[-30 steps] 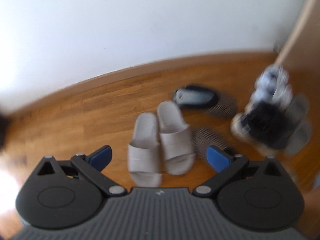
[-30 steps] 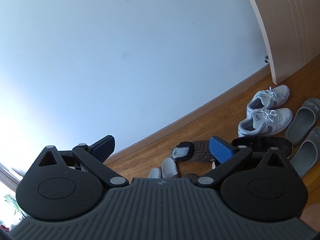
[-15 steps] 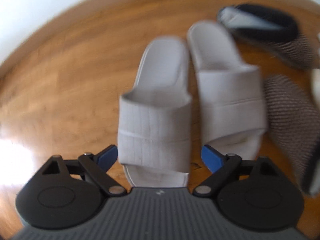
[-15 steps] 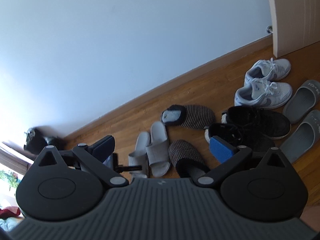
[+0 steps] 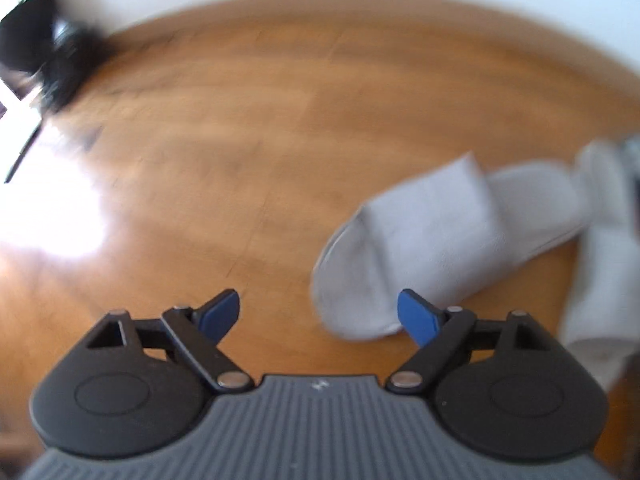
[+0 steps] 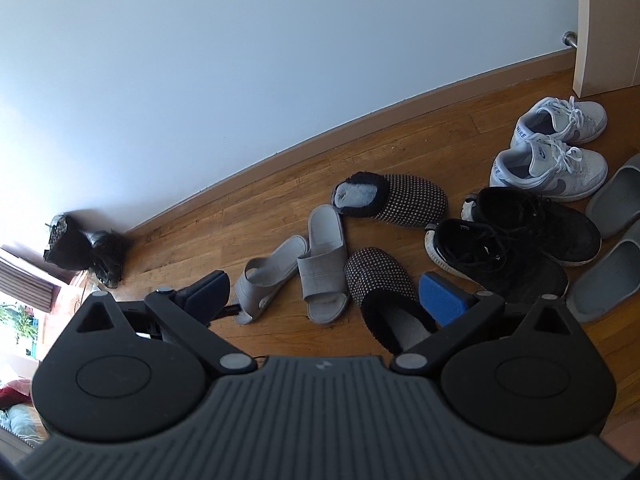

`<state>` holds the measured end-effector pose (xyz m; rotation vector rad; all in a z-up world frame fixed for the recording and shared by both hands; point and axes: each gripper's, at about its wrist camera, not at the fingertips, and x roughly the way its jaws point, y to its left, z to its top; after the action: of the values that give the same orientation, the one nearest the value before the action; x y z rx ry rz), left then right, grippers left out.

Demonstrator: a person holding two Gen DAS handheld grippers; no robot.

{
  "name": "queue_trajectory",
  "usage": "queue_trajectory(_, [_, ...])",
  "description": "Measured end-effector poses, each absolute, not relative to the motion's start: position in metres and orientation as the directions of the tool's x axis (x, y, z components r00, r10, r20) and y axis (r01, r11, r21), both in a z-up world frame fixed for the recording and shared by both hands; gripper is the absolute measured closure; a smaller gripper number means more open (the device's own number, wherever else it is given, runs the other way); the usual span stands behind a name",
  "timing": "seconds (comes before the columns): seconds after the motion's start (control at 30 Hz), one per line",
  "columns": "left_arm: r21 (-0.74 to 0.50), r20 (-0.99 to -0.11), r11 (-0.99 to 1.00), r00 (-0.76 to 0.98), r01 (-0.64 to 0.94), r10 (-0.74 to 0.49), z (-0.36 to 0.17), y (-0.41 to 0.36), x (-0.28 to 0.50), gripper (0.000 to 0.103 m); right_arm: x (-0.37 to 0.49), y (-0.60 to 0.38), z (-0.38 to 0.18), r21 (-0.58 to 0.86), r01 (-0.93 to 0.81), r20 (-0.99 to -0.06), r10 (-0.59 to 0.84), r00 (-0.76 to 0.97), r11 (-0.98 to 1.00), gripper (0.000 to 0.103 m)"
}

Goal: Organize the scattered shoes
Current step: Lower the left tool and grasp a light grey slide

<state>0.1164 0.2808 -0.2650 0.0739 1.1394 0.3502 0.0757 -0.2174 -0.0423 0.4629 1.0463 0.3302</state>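
Ten shoes lie scattered on the wooden floor (image 6: 240,216) near the wall (image 6: 240,60), five pairs in all. Two light grey slides: one (image 6: 266,276) angled with its toe end at the left gripper (image 5: 318,310), the other (image 6: 324,264) just beside it, their heel ends touching. Two dotted dark slippers with fleece lining: one (image 6: 394,198) lies sideways close to the baseboard, the other (image 6: 380,284) sits right in front of the right gripper (image 6: 324,292). Two black sneakers (image 6: 520,236) rest side by side, two white sneakers (image 6: 556,148) behind them toward the door (image 6: 608,20), and two dark grey slides (image 6: 616,248) at the far right edge. In the blurred left wrist view the left gripper's jaws are closing with the toe of the angled slide (image 5: 432,248) between them, the blue pads not visibly pressing on it. The right gripper's jaws stand released, holding nothing. One black bag-like bundle (image 6: 84,250) sits in the corner.
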Motion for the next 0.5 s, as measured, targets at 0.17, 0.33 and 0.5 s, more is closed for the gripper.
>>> queue_trajectory(0.17, [0.358,-0.851,0.928,0.445,0.106,0.278,-0.253,0.240,0.137,0.008,0.073,-0.213,-0.041,0.511,-0.052,-0.755,0.477,0.449,0.858,0.000])
queue_trajectory(0.33, [-0.061,-0.933,0.986,0.359,-0.157,0.000,-0.268,0.277,0.176,0.001,0.068,-0.206,-0.045,0.510,-0.058,-0.765,0.484,0.424,0.858,0.001])
queue_trajectory(0.5, [-0.193,-0.981,0.807,0.083,-0.558,-0.177,-0.311,0.296,0.152,0.010,0.060,-0.200,-0.051,0.501,-0.066,-0.784,0.484,0.389,0.863,0.000])
